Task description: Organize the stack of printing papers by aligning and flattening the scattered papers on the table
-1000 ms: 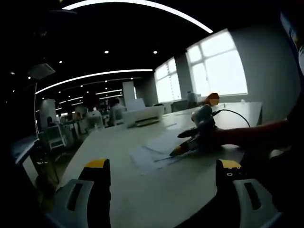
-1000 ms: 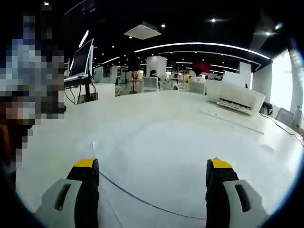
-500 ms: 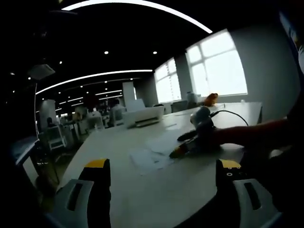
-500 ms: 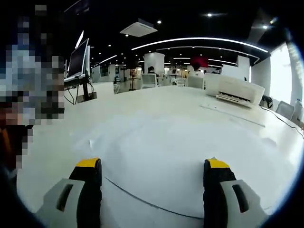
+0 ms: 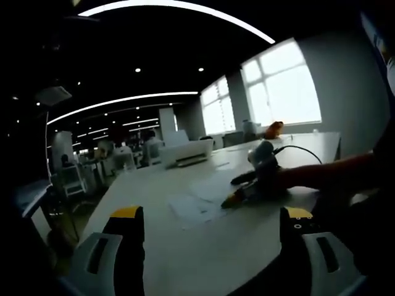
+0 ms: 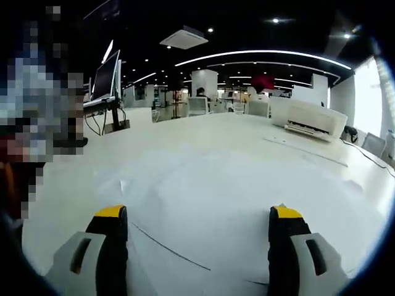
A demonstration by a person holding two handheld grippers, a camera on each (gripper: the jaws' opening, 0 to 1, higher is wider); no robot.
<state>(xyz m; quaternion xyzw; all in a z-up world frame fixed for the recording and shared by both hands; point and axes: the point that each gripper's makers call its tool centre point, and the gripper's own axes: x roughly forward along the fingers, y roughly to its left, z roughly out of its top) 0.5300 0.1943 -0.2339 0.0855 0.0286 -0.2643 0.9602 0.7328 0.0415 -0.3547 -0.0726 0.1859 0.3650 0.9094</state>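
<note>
Left tongs (image 5: 210, 231): grey jaws with yellow tips, spread wide, nothing between them, held above the pale, smooth bench (image 5: 154, 246). Right tongs (image 6: 196, 231): same build, jaws likewise wide apart and empty, low over the papers (image 6: 247, 203). Papers: thin white sheets, flat but loosely overlapped, edges out of line, one dark edge running slantwise between the right jaws; in the left gripper view, seen as a small scattered patch (image 5: 200, 197) mid-bench, touching the tips of the right tongs (image 5: 237, 196), which come in from the right on a dark sleeve (image 5: 333, 176). Boxy white printer (image 5: 185, 151) farther along the bench, before bright windows (image 5: 284, 86). Right gripper view: same printer (image 6: 311, 120) at far right, monitor (image 6: 106, 77) on a stand at left, curved ceiling light strips.
</note>
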